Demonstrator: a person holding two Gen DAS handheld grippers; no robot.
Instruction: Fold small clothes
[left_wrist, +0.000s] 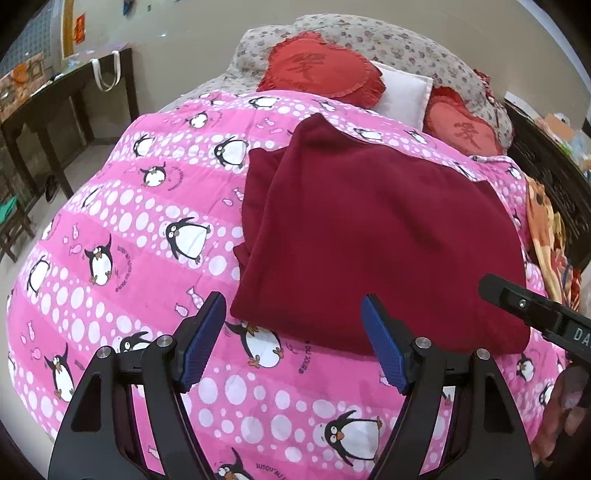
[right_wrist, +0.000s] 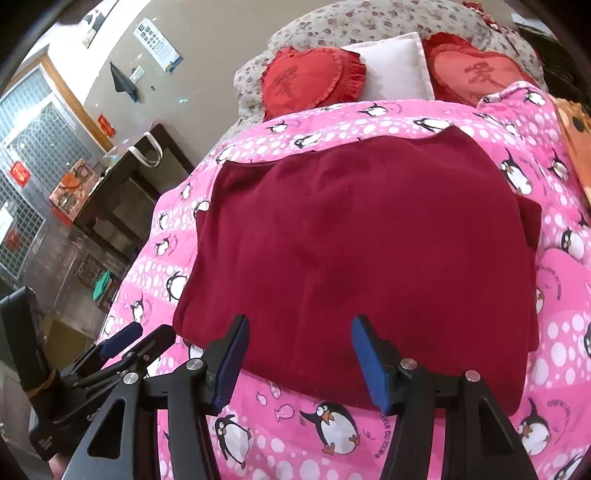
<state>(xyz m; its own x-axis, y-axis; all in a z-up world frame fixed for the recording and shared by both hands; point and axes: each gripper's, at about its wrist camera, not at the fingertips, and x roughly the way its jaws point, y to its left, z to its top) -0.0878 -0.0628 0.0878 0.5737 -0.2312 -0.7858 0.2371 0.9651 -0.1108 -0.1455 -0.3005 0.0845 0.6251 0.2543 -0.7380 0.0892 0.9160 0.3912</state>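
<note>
Left wrist view: we hold left gripper (left_wrist: 295, 314) and right gripper (right_wrist: 299, 332) jaws spread, empty, over the folded maroon garment (left_wrist: 369, 229) on the penguin quilt (left_wrist: 129, 221).

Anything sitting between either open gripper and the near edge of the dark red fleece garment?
Nothing visible. The left gripper and right gripper face the dark red fleece garment over bare pink penguin quilt.

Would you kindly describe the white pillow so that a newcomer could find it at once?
Start at the bed under the pink penguin quilt and look to its far end, against the floral bedding. There the white pillow sits wedged between two red heart-shaped cushions. It alone is plain, rectangular and unprinted.
</note>
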